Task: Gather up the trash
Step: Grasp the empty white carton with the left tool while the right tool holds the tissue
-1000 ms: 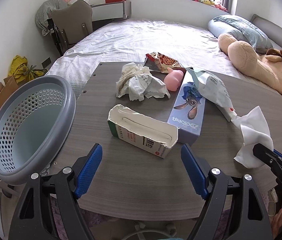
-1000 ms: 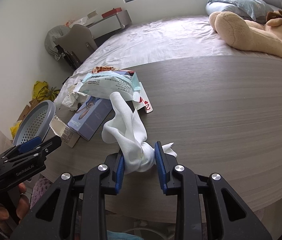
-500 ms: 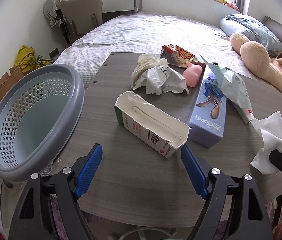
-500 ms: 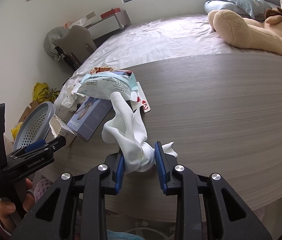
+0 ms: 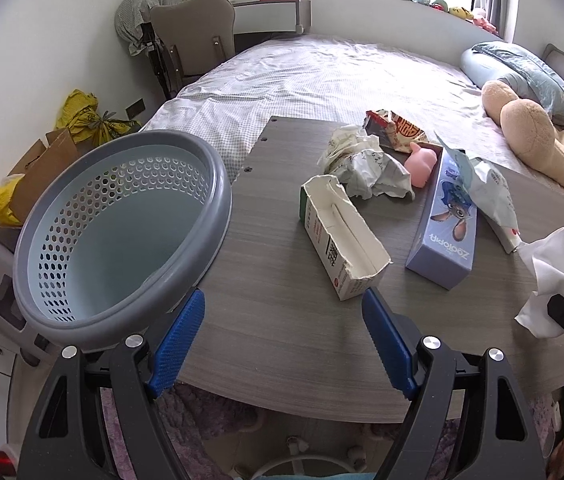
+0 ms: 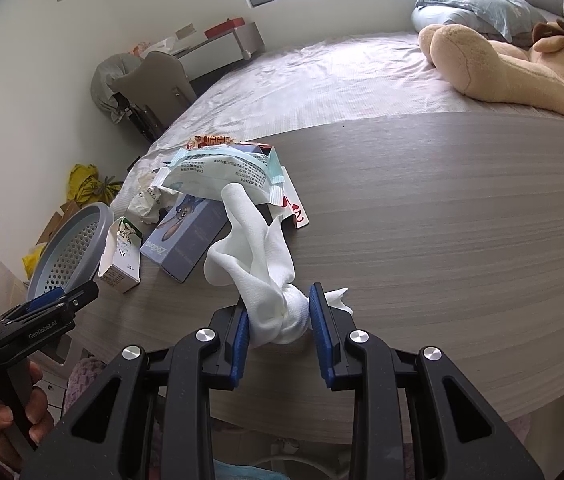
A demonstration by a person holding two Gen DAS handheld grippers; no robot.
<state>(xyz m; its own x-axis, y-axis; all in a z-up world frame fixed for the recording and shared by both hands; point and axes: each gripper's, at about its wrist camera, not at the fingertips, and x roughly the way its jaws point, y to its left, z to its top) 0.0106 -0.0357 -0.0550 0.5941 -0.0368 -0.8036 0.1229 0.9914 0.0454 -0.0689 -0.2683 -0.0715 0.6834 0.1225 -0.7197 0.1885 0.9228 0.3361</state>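
Right gripper (image 6: 277, 322) clamped on white tissue (image 6: 257, 256) above tabletop (image 6: 442, 216), right of perforated basket (image 5: 121, 236); left gripper (image 5: 282, 340), wide and empty, now nearer basket, suggesting imminent drop-off.

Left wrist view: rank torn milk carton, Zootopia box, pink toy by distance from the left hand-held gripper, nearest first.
1. Torn milk carton: just ahead of the left hand-held gripper, by its right finger.
2. Zootopia box: further right, behind the carton.
3. Pink toy: farthest, at the box's far end.
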